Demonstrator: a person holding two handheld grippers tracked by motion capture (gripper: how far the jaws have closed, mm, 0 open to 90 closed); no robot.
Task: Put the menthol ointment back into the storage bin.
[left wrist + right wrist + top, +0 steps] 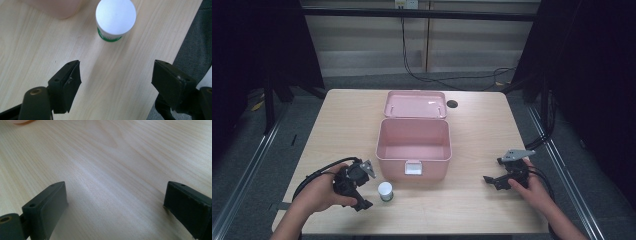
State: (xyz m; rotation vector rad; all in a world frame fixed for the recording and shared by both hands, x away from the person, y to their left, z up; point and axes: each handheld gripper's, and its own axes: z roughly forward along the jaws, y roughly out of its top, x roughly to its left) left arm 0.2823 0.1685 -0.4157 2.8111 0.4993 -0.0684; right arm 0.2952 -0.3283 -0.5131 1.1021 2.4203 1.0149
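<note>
While my left gripper point(116, 75) hangs wide and empty, the bottle point(115, 18) stands at twelve o'clock, just before the box point(413, 145). Closing off-centre could topple it; my right gripper point(115, 205) gapes empty.

A light wooden table point(342, 125) with rounded corners carries a pink plastic box point(413, 150) near its middle. The box stands open, its hollow inside bare, and 1 white latch point(413, 168) sits on the near wall. Its pink hinged lid point(415, 104) lies folded back flat on the tabletop behind it. Just beside the lid's right end, a small round dark hole point(452, 104) marks the tabletop. Beyond the far edge, black cables point(447, 80) trail over a grey floor point(362, 80) before pale wall panels point(362, 40).
</note>
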